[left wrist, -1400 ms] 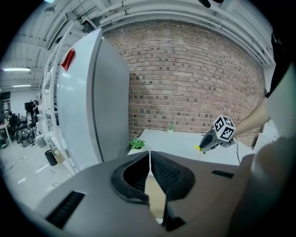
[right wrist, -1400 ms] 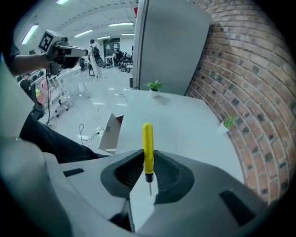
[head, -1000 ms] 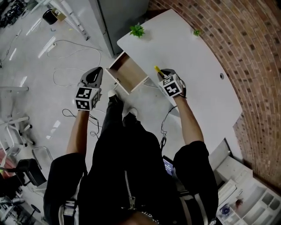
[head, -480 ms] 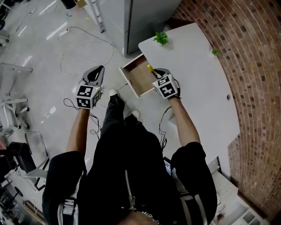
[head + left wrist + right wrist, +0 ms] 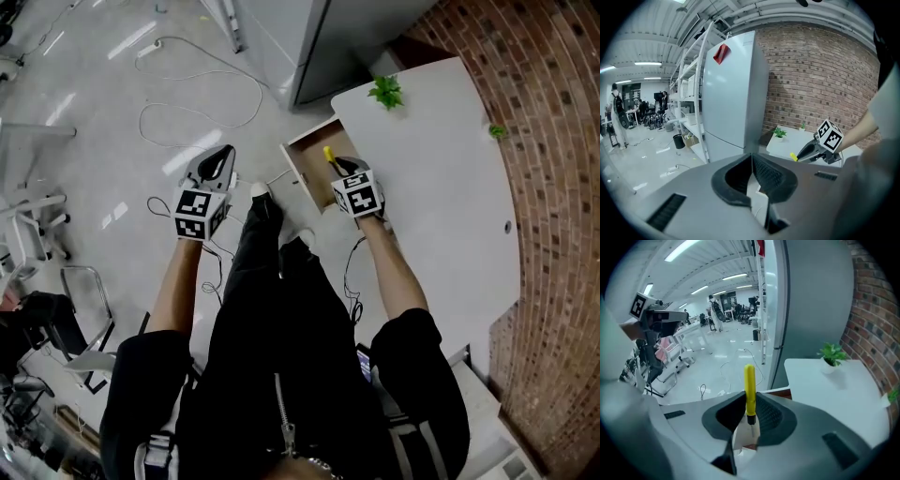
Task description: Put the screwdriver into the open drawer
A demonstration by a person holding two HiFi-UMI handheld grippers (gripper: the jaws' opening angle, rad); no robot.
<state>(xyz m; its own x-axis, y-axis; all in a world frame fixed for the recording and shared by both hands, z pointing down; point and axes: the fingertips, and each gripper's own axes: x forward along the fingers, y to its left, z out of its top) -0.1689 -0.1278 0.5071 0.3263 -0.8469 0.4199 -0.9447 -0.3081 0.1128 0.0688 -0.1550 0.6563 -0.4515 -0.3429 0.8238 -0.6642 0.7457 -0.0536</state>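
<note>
Right gripper [image 5: 338, 167] moved over drawer [image 5: 309, 171], screwdriver [image 5: 328, 154] clamped between its jaws

Rough brick wall [image 5: 553, 187], drawer [image 5: 309, 174] — seemingly wood

We see a yellow handle and black collar on the screwdriver [image 5: 749, 383]. The left hand-held gripper [image 5: 226, 151] and right hand-held gripper [image 5: 336, 162] are grey with black pads, and each carries a cube of black-and-white square markers. The drawer [image 5: 312, 180] is brown inside with white edges. The surface [image 5: 441, 197] is white, the far right wall [image 5: 553, 131] is red-brown brick, the plant [image 5: 385, 91] is green, and the floor [image 5: 103, 103] is pale grey.
</note>
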